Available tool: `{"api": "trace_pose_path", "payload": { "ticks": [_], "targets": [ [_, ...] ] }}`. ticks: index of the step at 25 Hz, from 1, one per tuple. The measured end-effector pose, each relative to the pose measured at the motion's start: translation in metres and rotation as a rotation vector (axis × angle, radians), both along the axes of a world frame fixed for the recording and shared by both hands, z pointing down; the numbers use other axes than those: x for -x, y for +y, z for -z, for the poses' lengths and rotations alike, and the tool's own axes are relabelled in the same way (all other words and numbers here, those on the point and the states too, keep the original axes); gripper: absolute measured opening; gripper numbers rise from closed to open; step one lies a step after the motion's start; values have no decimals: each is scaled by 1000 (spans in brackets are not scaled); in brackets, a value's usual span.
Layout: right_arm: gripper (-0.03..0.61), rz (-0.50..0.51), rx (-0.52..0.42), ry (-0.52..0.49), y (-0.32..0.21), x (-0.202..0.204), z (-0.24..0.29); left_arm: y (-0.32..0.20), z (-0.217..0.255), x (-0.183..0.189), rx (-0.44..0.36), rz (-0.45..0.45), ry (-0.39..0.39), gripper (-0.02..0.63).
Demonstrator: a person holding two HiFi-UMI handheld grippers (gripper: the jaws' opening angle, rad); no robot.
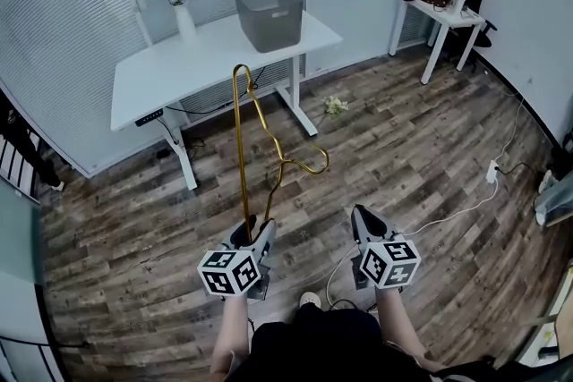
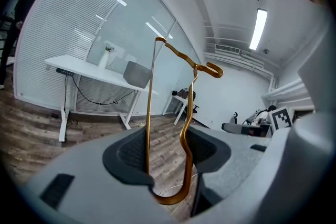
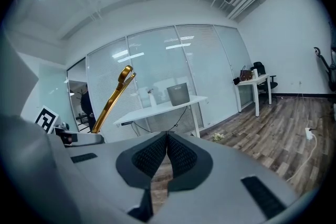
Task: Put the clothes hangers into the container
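Meanwhile grey bin point(image 1: 268, 13) on table point(image 1: 170, 72); left gripper point(image 1: 255, 235) clamps gold hanger point(image 1: 243, 148); right gripper point(image 1: 361, 217) shut.

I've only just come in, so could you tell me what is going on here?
A person holds a gripper in each hand. The left gripper is clamped on one end of a gold clothes hanger, which sticks up in front of them. The right gripper is shut and empty. The grey container sits on the white table across the wooden floor; the hanger is not in it yet.
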State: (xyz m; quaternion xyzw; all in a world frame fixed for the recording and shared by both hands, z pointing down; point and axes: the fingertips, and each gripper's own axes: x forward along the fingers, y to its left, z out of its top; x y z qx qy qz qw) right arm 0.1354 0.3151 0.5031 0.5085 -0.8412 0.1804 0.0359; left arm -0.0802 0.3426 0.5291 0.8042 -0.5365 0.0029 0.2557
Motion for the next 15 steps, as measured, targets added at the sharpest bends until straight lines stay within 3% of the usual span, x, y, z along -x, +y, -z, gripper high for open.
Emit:
{"api": "trace_pose_path", "payload": {
  "ticks": [15],
  "targets": [
    [26, 0, 14, -3, -10, -4, -10, -5, -17, -4, 23, 18, 22, 209]
  ]
}}
